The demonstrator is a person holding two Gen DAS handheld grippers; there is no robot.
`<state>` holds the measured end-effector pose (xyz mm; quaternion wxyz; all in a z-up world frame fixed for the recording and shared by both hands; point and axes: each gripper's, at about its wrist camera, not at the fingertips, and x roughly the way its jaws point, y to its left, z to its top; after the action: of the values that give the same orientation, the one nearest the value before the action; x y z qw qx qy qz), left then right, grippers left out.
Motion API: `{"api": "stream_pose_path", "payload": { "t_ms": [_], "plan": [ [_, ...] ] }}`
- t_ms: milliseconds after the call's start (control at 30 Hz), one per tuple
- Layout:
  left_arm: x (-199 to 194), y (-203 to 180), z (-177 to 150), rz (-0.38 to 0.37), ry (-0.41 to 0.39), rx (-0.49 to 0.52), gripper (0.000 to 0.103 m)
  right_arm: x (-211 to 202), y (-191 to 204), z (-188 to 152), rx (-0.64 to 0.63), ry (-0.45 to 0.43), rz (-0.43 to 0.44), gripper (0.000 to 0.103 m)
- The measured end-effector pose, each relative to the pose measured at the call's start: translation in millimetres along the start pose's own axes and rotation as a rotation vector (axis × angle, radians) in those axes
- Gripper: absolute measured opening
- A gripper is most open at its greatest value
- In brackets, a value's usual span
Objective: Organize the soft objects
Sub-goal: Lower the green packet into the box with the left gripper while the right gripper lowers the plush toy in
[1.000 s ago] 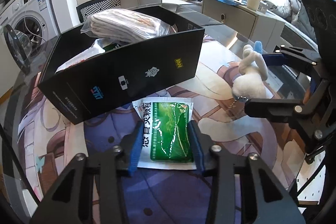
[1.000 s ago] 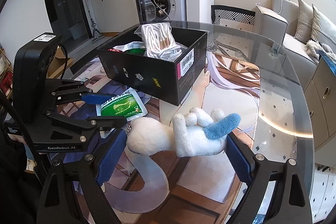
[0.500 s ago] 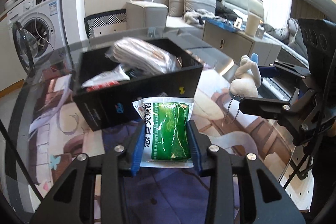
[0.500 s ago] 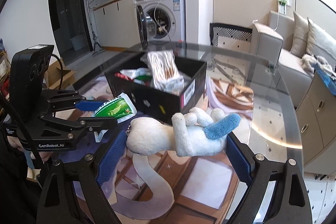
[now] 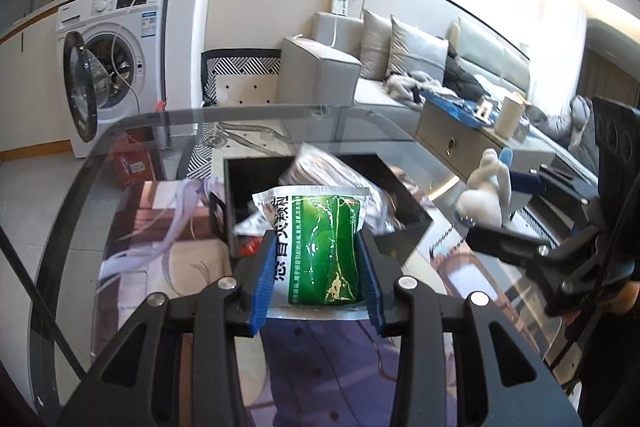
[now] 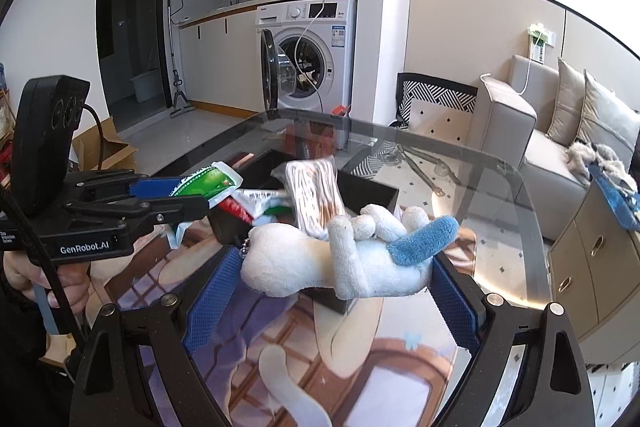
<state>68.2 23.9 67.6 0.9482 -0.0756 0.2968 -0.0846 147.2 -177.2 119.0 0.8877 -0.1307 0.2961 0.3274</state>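
The left gripper (image 5: 316,267) squeezes a green packet (image 5: 320,247) between its blue pads. The packet's long side points ahead, over the near wall of the black box (image 5: 404,227). Inside the box lies a clear bag of white cloth (image 6: 316,195). The right gripper (image 6: 332,291) is spread wide but grips a white plush toy (image 6: 340,259) lying sideways, just at the box's right corner. The left one seems nearer to dropping in. A second ago both things sat low on the table; now they are up by the box.
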Motion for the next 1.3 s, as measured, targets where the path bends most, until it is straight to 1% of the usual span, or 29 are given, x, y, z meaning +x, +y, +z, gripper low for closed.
{"api": "stream_pose_path", "payload": {
  "t_ms": [233,467,667,867,1100,1300],
  "plan": [
    [11,14,16,0.036,-0.025,-0.039,0.037,17,6,24,-0.035,-0.008,-0.025,0.093],
    [36,22,26,0.056,-0.007,-0.066,0.038,45,9,39,-0.064,0.005,-0.043,0.093],
    [54,26,30,0.062,0.015,-0.087,0.038,73,5,43,-0.090,0.031,-0.026,0.093],
    [70,26,32,0.061,0.037,-0.084,0.038,92,3,43,-0.135,0.065,0.005,0.093],
    [77,27,33,0.050,0.047,-0.072,0.038,112,3,40,-0.196,0.116,0.039,0.093],
    [85,23,33,0.036,0.067,-0.052,0.038,124,0,41,-0.215,0.146,0.099,0.093]
  ]
}}
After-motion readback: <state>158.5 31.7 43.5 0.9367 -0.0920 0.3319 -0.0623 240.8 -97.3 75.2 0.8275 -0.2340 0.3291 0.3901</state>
